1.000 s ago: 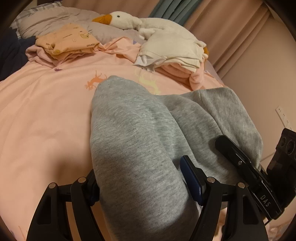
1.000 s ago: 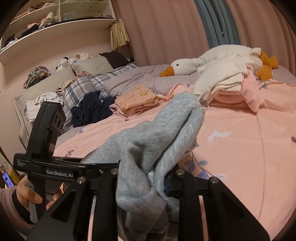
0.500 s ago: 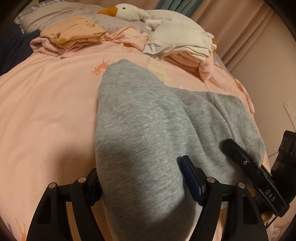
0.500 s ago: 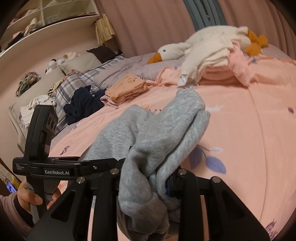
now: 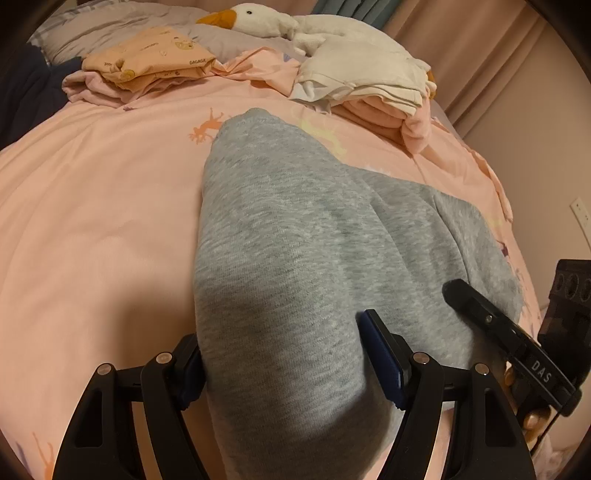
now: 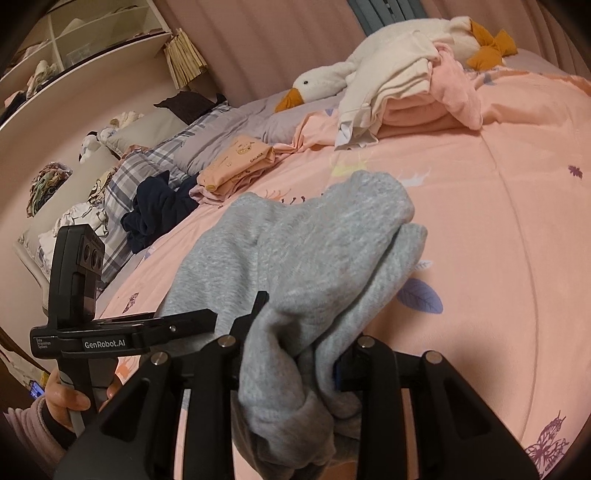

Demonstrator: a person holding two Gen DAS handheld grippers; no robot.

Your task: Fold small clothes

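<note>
Lowered since the earlier frame: grey garment (image 5: 295,258), now draped nearer the pink bed cover (image 5: 96,229), its far end sunk toward the sheet.

Right gripper (image 6: 295,354): fingers (image 6: 369,365) close together with a bunched end of the grey cloth between them; jaws opening slightly, cloth not yet free. Judged the start of a release, the fold being laid down.

Left gripper (image 5: 284,362): fingers (image 5: 380,354) set wide, pressed against a thick roll of the same garment; gripping it, judged to keep the near edge steady.

Garment: spans both grippers, lying forward over the bed, doubled lengthwise.

Beyond: folded orange piece (image 5: 147,59) and folded white stack (image 5: 362,77), well apart, by the goose plush (image 5: 258,18); likely finished items.
</note>
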